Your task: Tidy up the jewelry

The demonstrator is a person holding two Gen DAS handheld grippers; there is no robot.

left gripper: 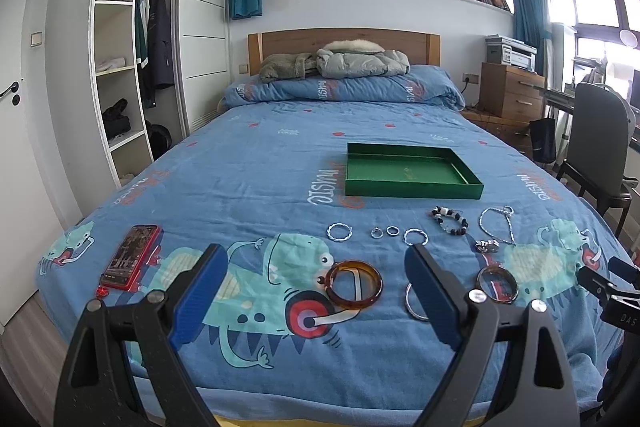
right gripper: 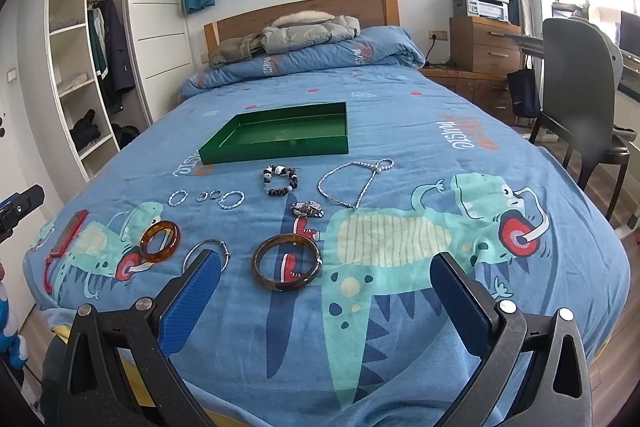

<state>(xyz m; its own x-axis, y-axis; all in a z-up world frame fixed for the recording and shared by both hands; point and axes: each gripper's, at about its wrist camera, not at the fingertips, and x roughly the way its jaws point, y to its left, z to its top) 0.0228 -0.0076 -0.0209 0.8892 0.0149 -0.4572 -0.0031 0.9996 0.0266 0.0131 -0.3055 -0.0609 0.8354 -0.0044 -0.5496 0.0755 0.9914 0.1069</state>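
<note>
The jewelry lies spread in loose rows across the near end of the bed, each piece apart from its neighbours, probably so that each can be picked singly and carried to the green tray farther up the blanket. The tray looks bare inside, so by my judgement sorting has not begun.

Both grippers hover over the near edge of the bed with nothing in them. The left gripper has its fingers spread wide; the amber bangle lies between them and a little beyond their tips, while the silver bangle is partly hidden behind the right finger. The right gripper also has its fingers spread; the dark brown bangle sits just beyond them, left of centre.

Farther off lie four small silver rings in a row, then the beaded bracelet and the silver chain to the right. A small shiny cluster lies near the chain; whether it is a brooch or earrings is unclear. A red phone rests at the left, well apart from the jewelry.
</note>
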